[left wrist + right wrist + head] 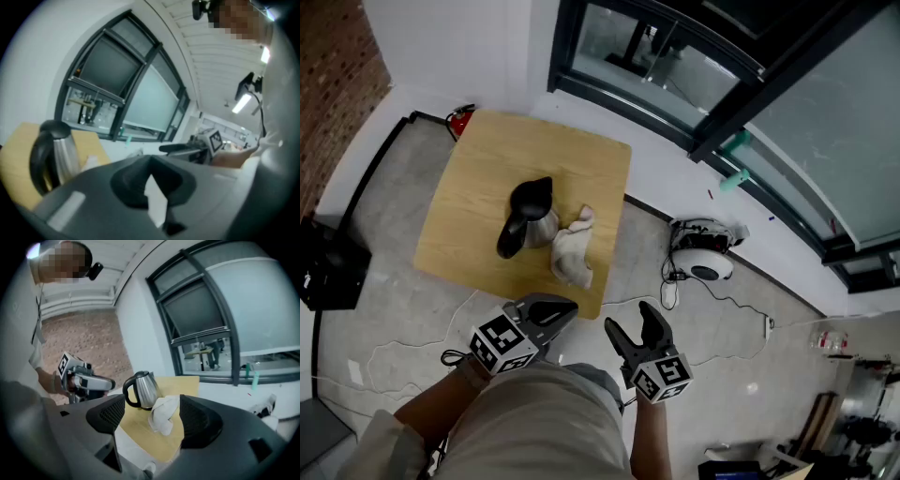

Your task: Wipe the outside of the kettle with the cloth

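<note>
A shiny steel kettle (528, 217) with a black handle stands on a square wooden surface (478, 187). A crumpled white cloth (573, 248) lies just right of the kettle. Short of the kettle, both tools tilt slightly down: the left tool (565, 309) closed and empty, the right tool (632, 319) spread and empty.

Lab-like room: bare concrete floor (389, 314), trailing cables (717, 300), dark-framed glass partition (825, 141), brick wall (333, 75).
</note>
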